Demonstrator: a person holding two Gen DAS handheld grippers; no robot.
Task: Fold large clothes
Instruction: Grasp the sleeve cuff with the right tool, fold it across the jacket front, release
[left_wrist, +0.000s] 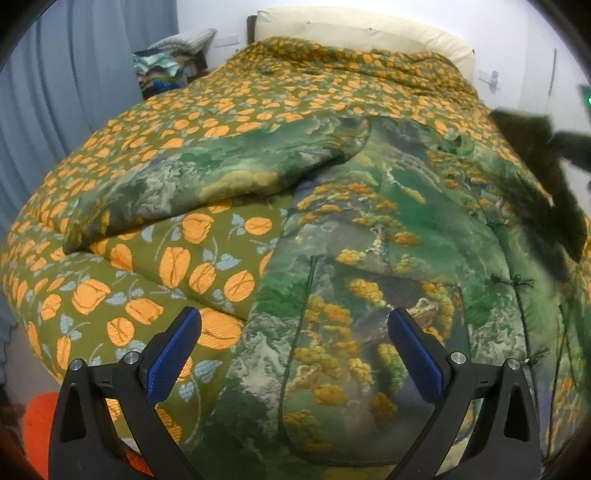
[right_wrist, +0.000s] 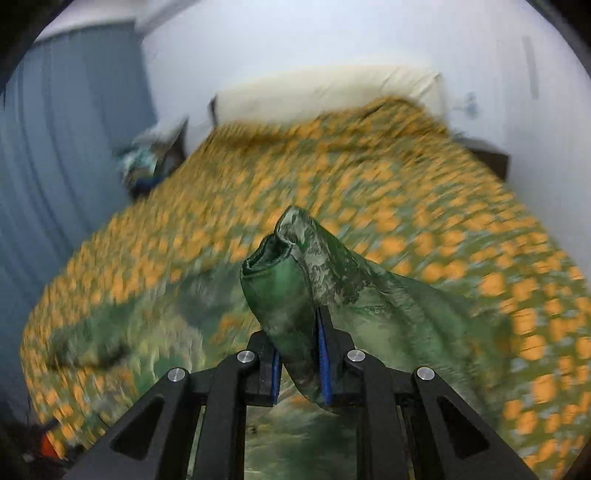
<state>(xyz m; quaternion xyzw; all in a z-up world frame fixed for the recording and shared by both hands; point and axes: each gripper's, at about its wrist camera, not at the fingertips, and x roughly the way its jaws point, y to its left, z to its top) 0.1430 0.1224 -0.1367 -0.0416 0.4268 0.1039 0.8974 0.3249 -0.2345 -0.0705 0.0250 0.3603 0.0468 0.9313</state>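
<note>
Pinching the green jacket's sleeve (right_wrist: 295, 302) at twelve o'clock, my right gripper (right_wrist: 299, 354) jaws clamp it; my left gripper (left_wrist: 295, 343) gapes empty over the jacket (left_wrist: 369, 258) on the bed (left_wrist: 147, 147).

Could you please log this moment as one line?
left gripper: open over green printed jacket | right gripper: shut on jacket sleeve, lifted | surface: orange-patterned bedspread

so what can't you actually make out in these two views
- Right wrist view: the bedspread is smeared by motion blur, so its pattern cannot be read.
- Right wrist view: the sleeve covers the right tongs, hiding how deep the fingers bite.
- Left wrist view: the jacket hem is cut off by the bottom edge, behind the open left tongs.
</note>
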